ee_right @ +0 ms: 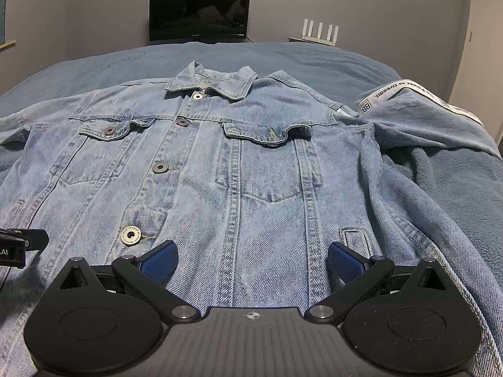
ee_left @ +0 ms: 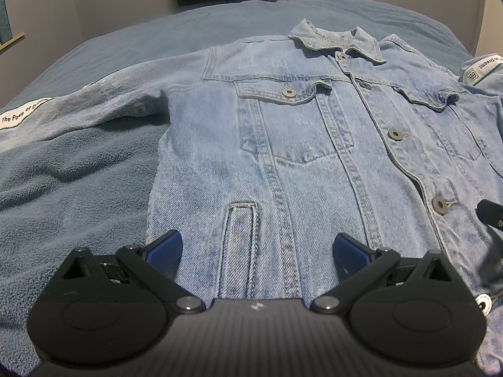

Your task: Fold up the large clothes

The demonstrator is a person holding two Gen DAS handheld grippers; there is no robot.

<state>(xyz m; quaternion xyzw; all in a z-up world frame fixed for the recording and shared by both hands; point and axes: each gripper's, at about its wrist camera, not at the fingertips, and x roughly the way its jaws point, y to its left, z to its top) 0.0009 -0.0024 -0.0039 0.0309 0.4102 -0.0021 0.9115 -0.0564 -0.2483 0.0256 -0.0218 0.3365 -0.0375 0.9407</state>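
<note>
Two claws released over denim jacket [ee_left: 314,163] hem, left claw [ee_left: 257,253] and right claw [ee_right: 251,260] gaping, collar far ahead, jacket flat on blue bed [ee_left: 78,188], buttoned front up.

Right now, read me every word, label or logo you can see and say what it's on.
"The Powe or D…", cut off: white tape on the left sleeve.
"BB" and "…of Dreams.": white tape on the right sleeve.
"…AI": left hand-held gripper.
Collar label, button lettering and monitor brand: too small.
</note>
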